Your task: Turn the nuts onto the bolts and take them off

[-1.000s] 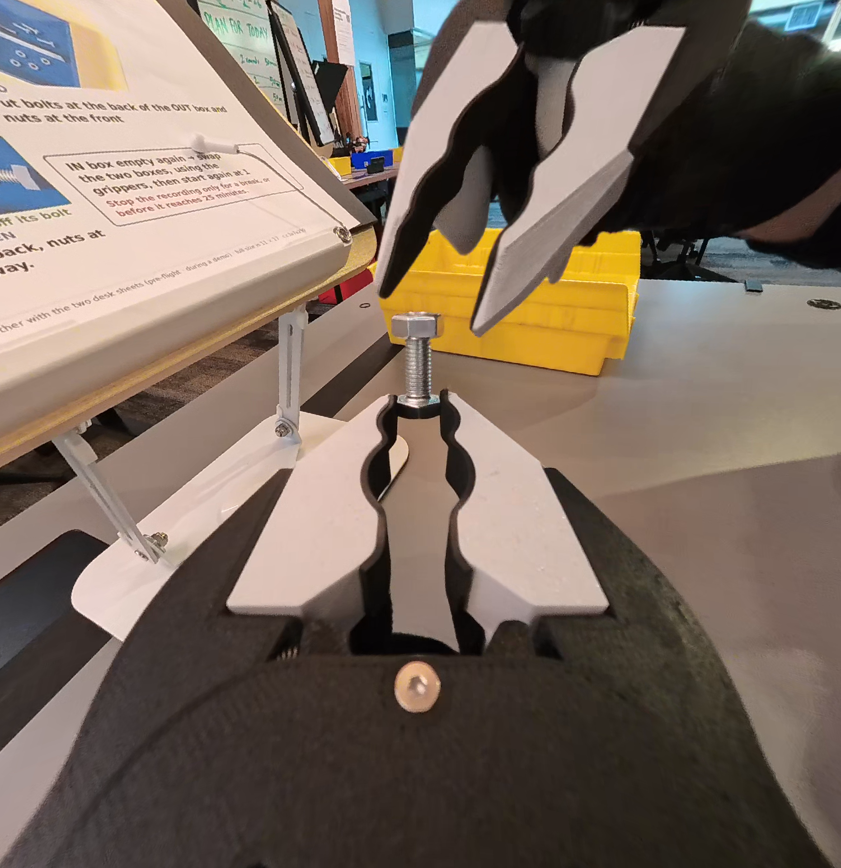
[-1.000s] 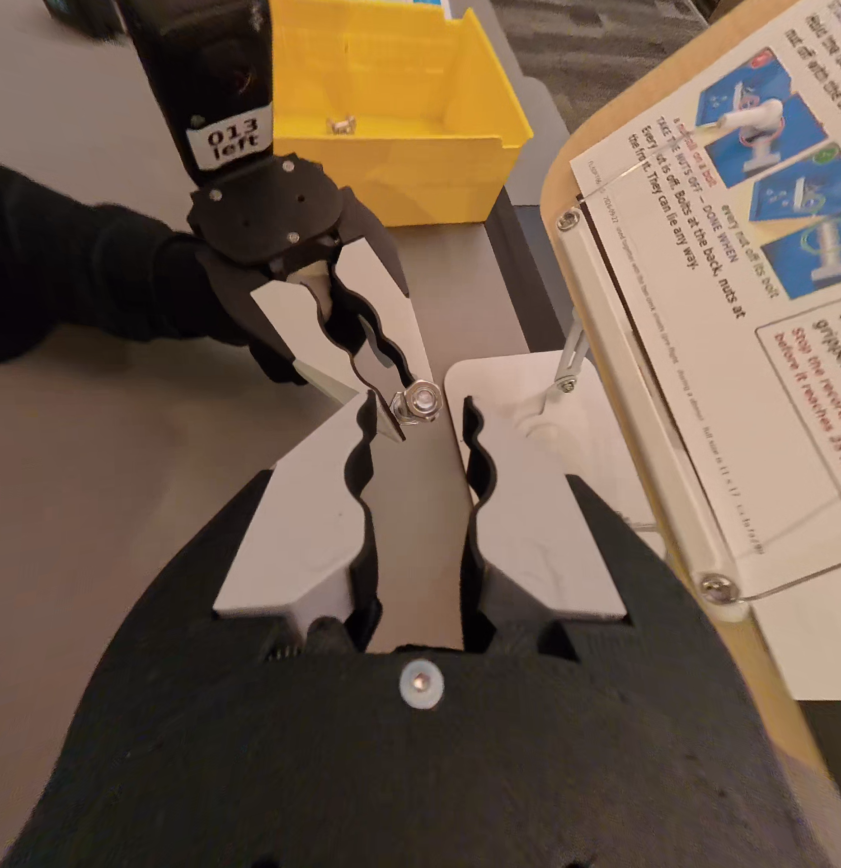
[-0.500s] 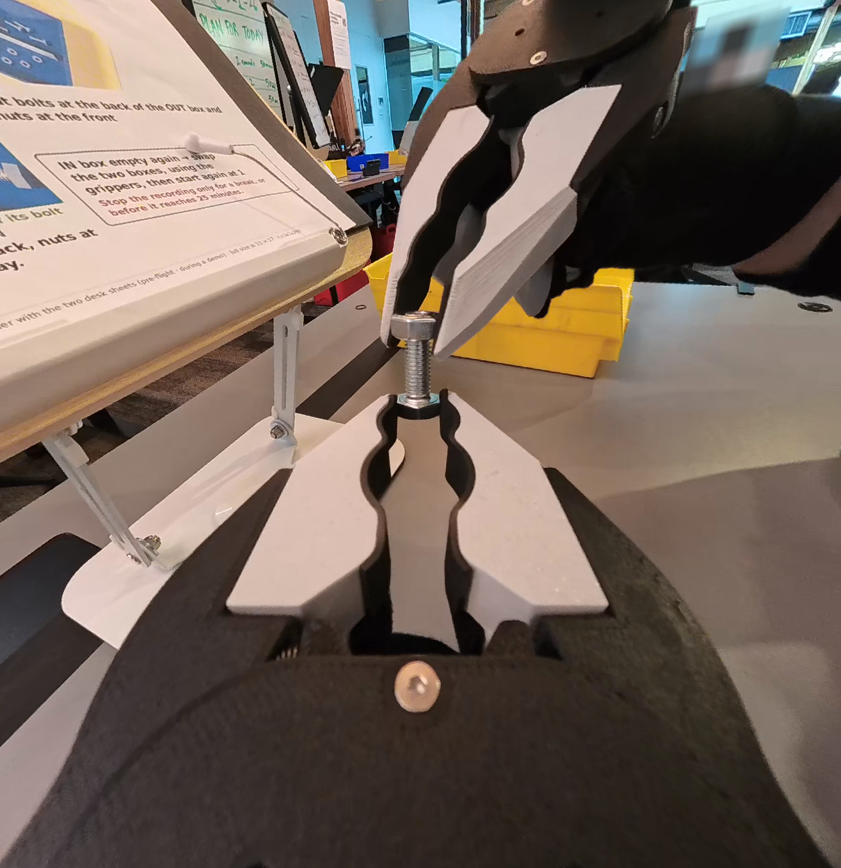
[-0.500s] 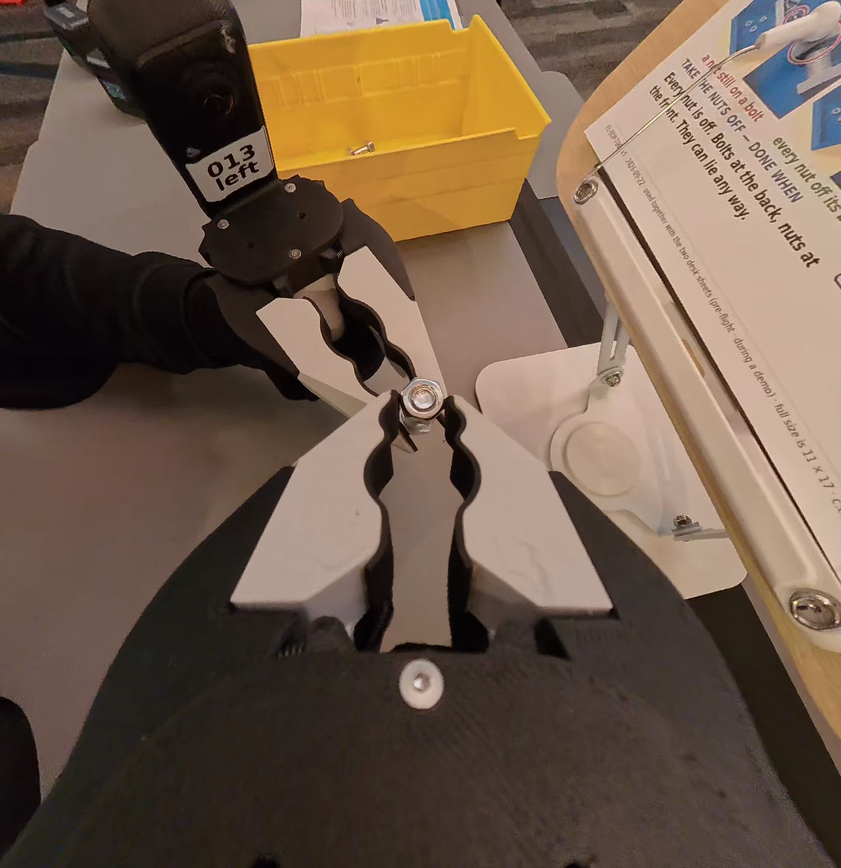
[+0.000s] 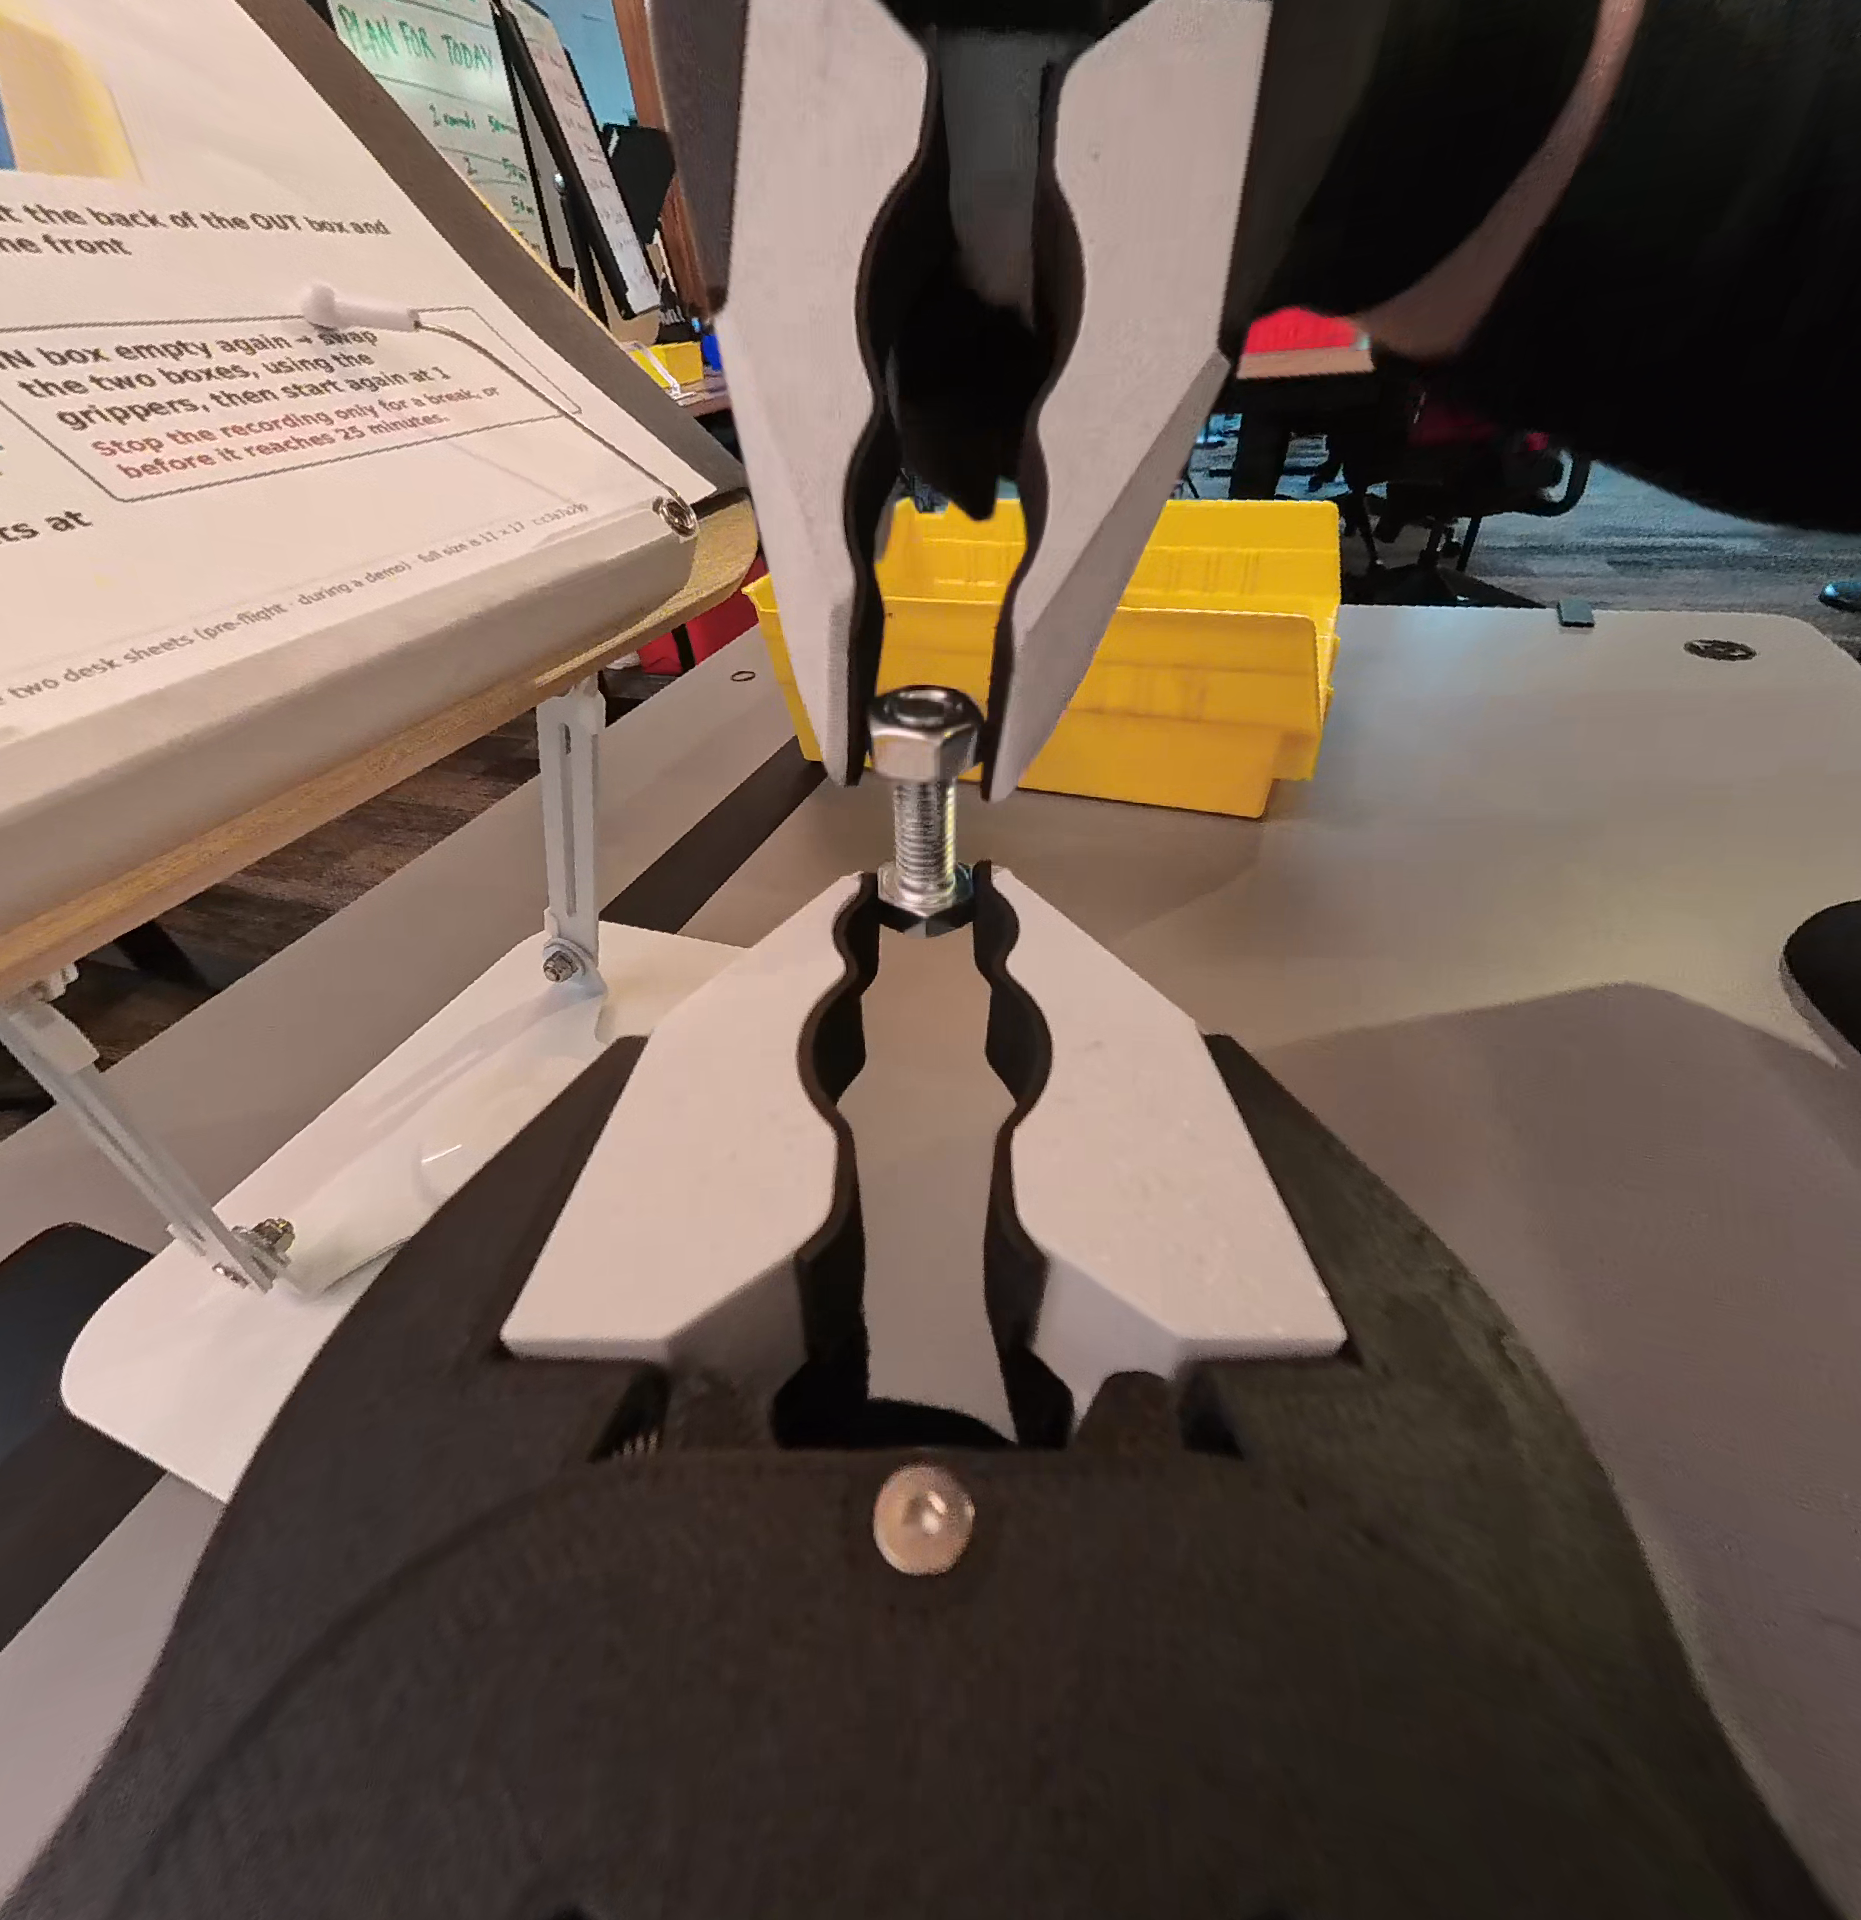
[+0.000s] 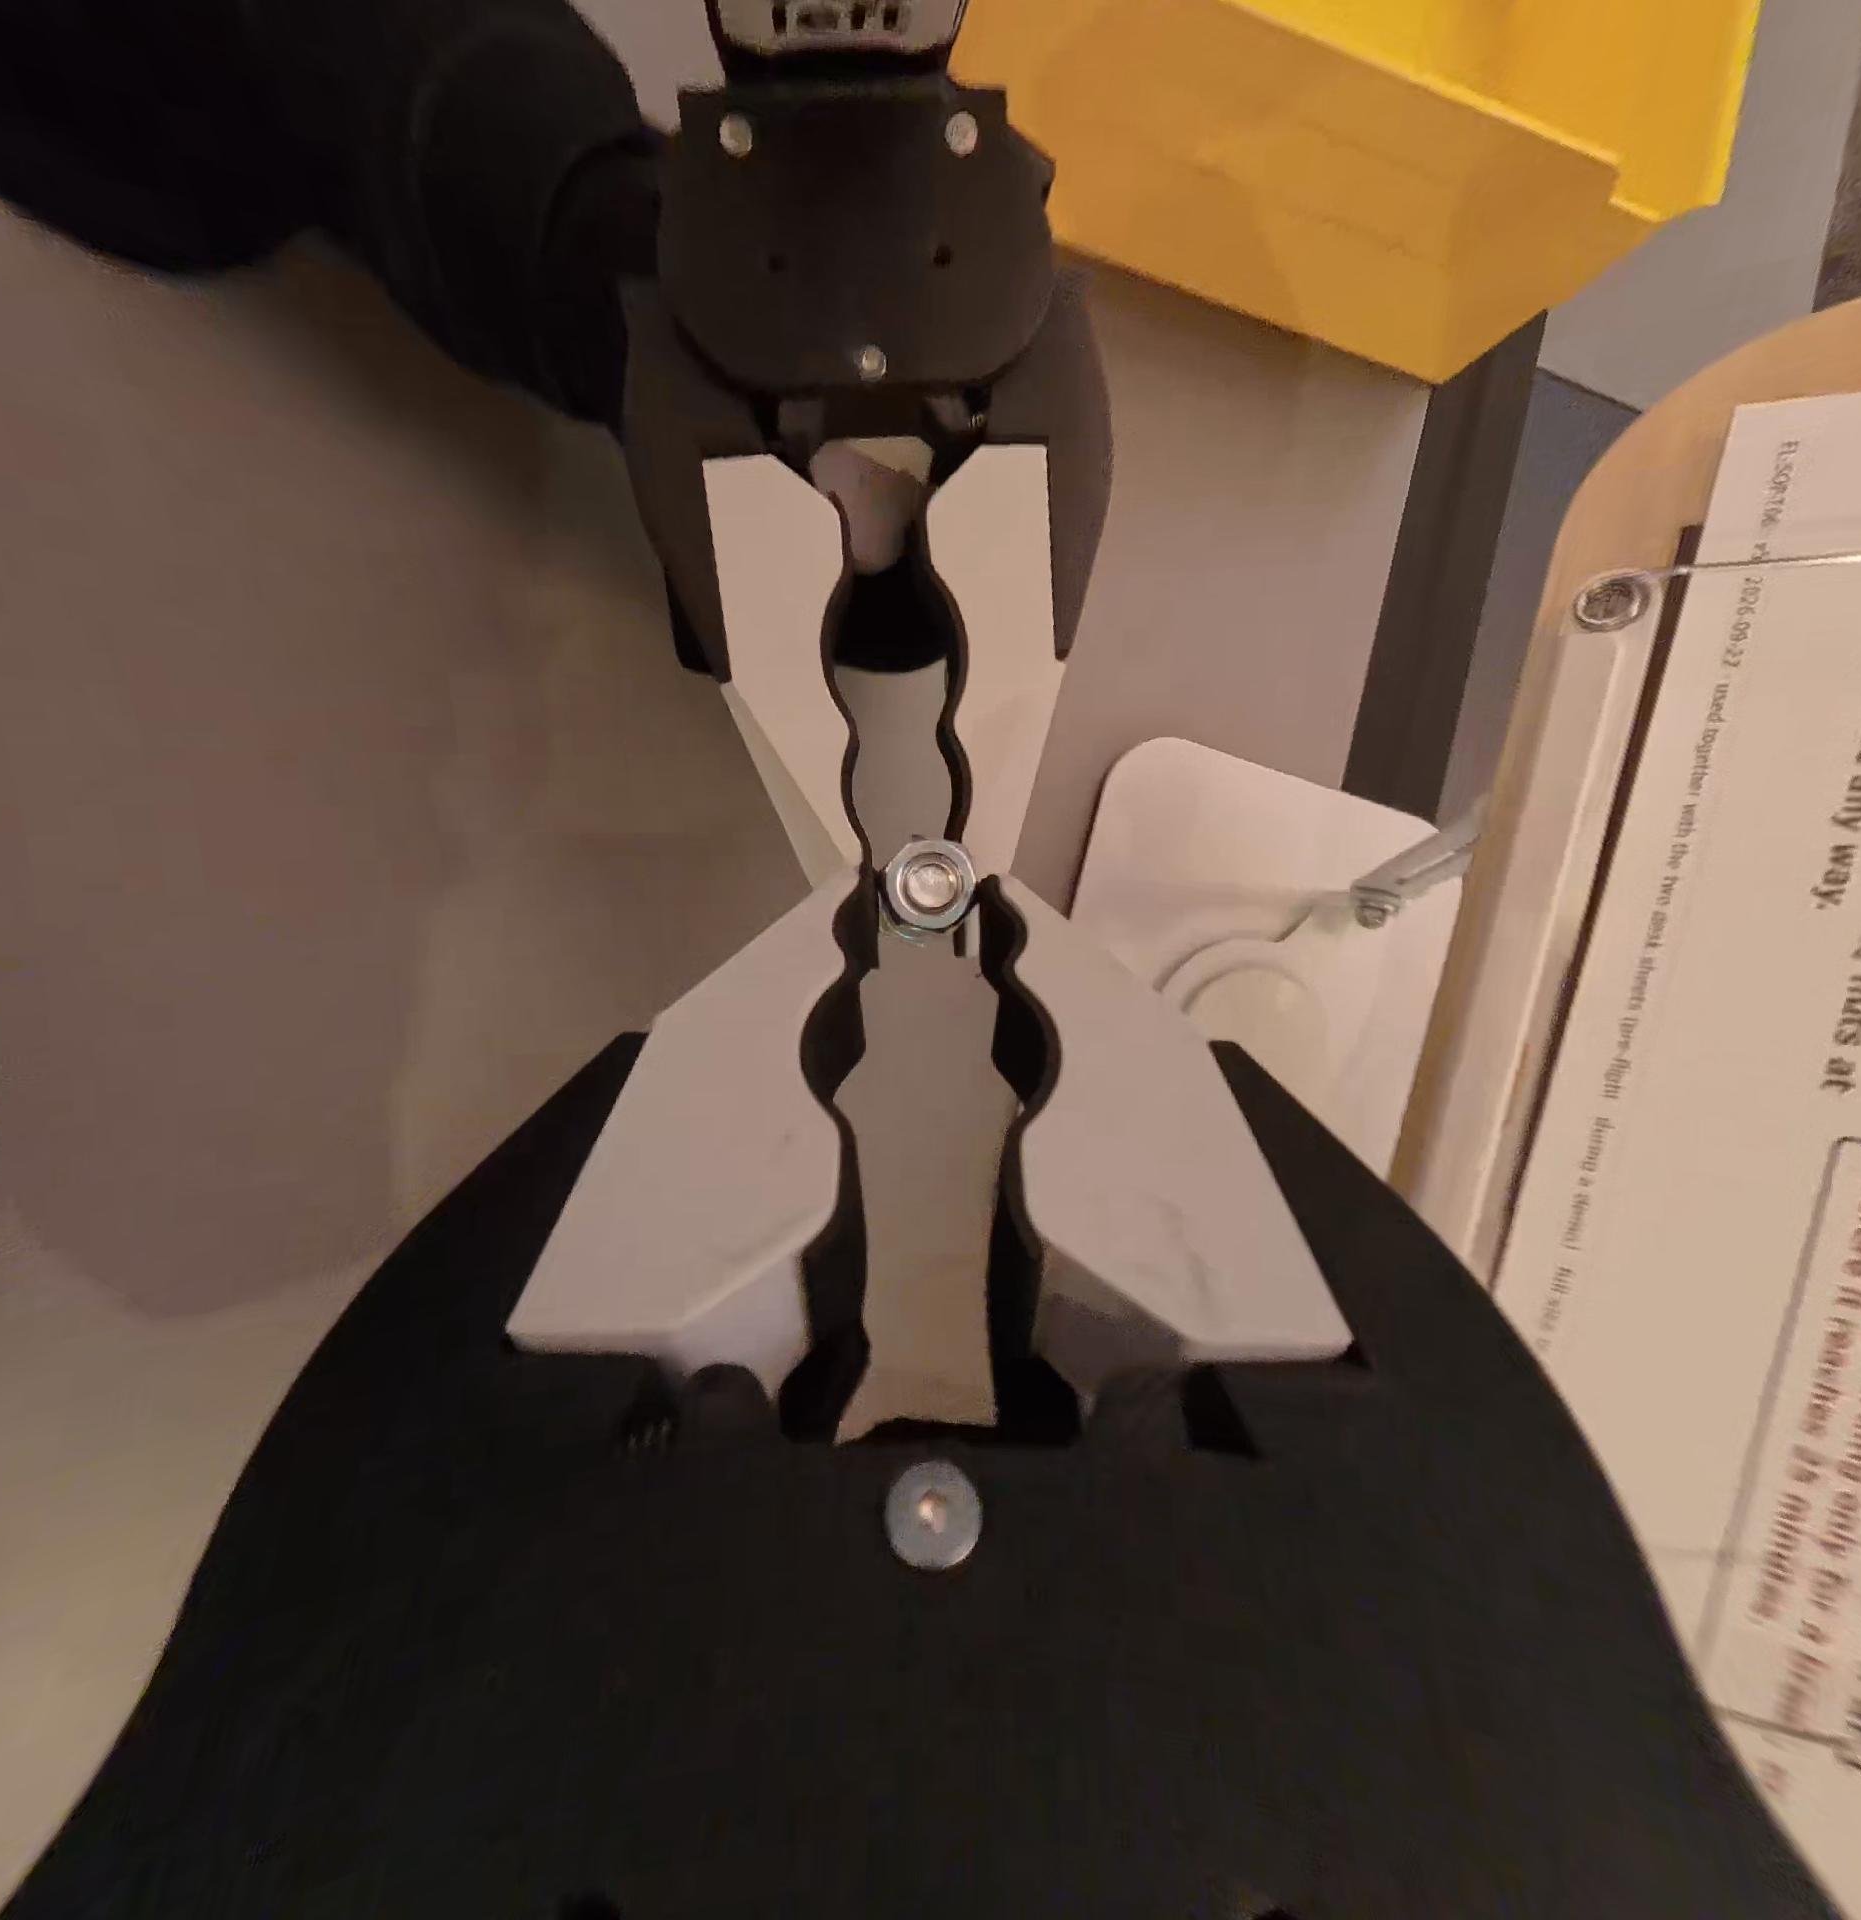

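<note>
Both grippers were on one bolt, nut not off yet.

I had the left gripper (image 5: 923,883) clenched on the nut (image 5: 923,902) low on the upright bolt (image 5: 923,774), and the right gripper (image 6: 924,896) pinching the bolt's head from above. I judged the unscrewing barely begun: most turns were left. The yellow bin (image 5: 1217,675) sat behind on the table (image 5: 1528,831); the slanted instruction board (image 5: 282,416) crowded my left.

**What the views leave out**

The yellow bin (image 6: 1321,156) is cut by the right wrist view's top edge. The instruction sheet (image 5: 230,416) runs past the left edge. The bolt (image 6: 928,896) shank hides beneath its own top.
</note>
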Tool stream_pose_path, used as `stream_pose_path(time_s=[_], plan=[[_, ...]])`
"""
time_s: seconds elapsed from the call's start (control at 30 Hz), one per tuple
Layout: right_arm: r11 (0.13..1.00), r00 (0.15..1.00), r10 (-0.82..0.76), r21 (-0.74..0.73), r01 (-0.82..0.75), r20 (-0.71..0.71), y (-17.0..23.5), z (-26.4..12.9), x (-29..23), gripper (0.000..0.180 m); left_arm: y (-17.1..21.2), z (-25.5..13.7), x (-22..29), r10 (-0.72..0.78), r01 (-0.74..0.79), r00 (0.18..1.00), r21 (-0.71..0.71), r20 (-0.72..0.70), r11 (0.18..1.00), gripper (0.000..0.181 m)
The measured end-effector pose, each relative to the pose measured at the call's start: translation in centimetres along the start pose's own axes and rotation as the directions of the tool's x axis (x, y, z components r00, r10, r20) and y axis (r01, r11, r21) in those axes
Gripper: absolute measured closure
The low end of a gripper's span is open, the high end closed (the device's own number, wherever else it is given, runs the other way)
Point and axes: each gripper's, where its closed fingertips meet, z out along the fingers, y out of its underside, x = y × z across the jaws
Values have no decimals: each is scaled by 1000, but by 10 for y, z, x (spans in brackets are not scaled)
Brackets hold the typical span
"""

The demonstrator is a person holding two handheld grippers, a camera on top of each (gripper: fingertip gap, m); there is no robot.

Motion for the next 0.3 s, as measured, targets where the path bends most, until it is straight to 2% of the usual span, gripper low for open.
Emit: stream_pose_path(time_s=[0.07, 0.1, 0.13, 0.3], plan=[[999, 999, -13, -44, 12, -29, -3, -3, 4, 152, -2, -1, 0, -6, 6, 1000, 11, 2, 1000, 165], [1000, 999, 4, -16, -5, -49, -9, -7, 7, 147, -4, -1, -1, -9, 9, 1000, 16, 4, 1000, 165], [999, 998, 23, 34, -21, -62, -15, -12, 7, 141, -4, -2, -2, -11, 11, 1000, 19, 7, 1000, 165], [951, 968, 197, 272, -150, -156, -25, -31, 13, 138, -10, -8, -9, -52, 51, 998, 55, 20, 997, 165]])
